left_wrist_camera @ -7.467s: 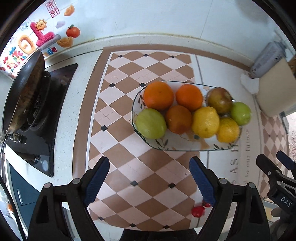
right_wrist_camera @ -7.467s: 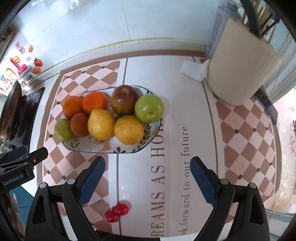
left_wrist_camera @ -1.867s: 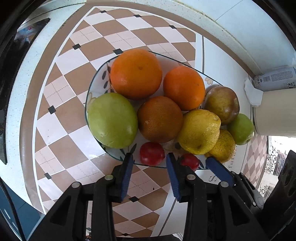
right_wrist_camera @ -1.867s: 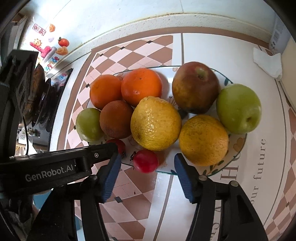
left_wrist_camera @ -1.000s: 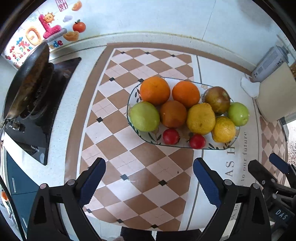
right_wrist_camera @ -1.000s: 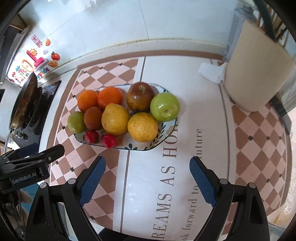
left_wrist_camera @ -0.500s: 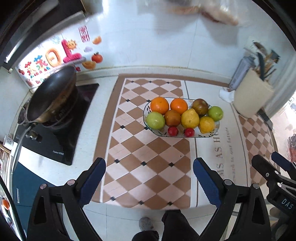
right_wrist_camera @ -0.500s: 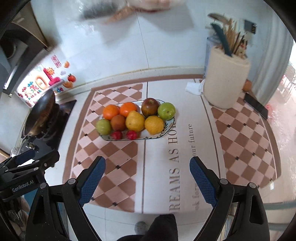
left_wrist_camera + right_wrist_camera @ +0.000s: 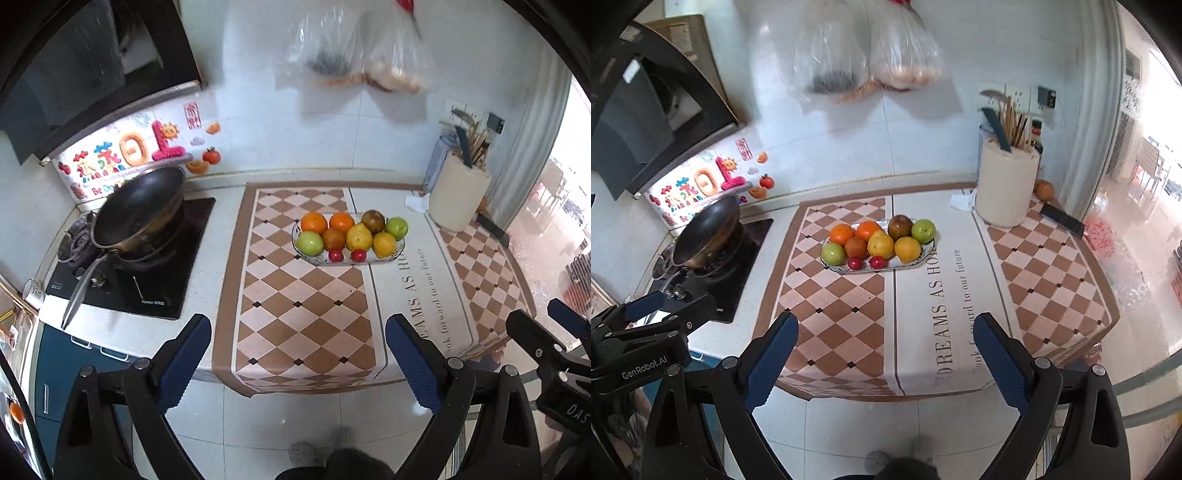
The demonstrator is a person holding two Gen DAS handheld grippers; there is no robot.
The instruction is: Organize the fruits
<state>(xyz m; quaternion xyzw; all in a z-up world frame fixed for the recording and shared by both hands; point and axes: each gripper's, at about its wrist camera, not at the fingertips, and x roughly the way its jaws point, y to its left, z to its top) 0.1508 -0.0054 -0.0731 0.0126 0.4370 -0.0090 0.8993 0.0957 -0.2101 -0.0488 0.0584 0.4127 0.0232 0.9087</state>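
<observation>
Both tools were released and empty, jaws spread wide, held well back from the surface: the left tool and the right tool. The fruits lay together in the plate on the checked mat. Two small red fruits, one beside the other, sat at its near edge. A pan stood on the stove to the left.

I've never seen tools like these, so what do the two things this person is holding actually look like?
Each hand-held gripper is a black plastic frame with two angled fingers tipped in ribbed dark-blue pads, joined by silver pivot bolts. The left hand-held gripper carries white "GenRobot.AI" lettering; the right hand-held gripper shows white letters "DAS". No cables or sleeves are visible.
</observation>
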